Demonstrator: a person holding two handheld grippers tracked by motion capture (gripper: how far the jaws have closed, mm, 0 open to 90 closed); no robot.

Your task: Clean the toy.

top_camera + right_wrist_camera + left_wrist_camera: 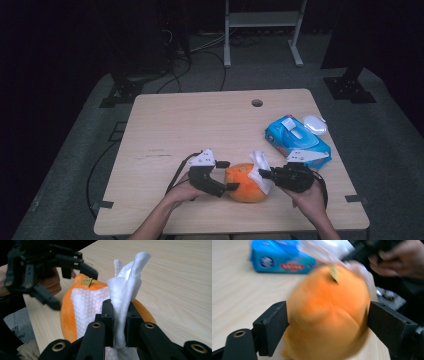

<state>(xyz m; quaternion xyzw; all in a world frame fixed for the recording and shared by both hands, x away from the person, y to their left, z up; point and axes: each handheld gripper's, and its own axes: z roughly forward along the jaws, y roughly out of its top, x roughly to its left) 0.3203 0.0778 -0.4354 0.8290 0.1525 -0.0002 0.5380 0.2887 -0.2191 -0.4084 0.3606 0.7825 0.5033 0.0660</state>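
A round orange plush toy (pixel 245 182) (pixel 327 315) (pixel 66 315) with a small tag on top lies near the table's front edge. My left gripper (pixel 229 175) (pixel 327 325) (pixel 75 290) stands on its left side with both jaws spread around it. The pads sit right at its flanks without squeezing it; the left gripper view is blurred. My right gripper (pixel 262 174) (pixel 119 315) is shut on a white wet wipe (pixel 259 162) (pixel 130 272). The wipe stands up above the jaws and drapes over the toy's right side.
A blue pack of wet wipes (pixel 295 140) (pixel 282 260) lies to the right behind the toy, with a white oval object (pixel 315 124) beside it near the table's right edge. A cable hole (pixel 257 103) sits at the far side of the wooden table (pixel 175 125).
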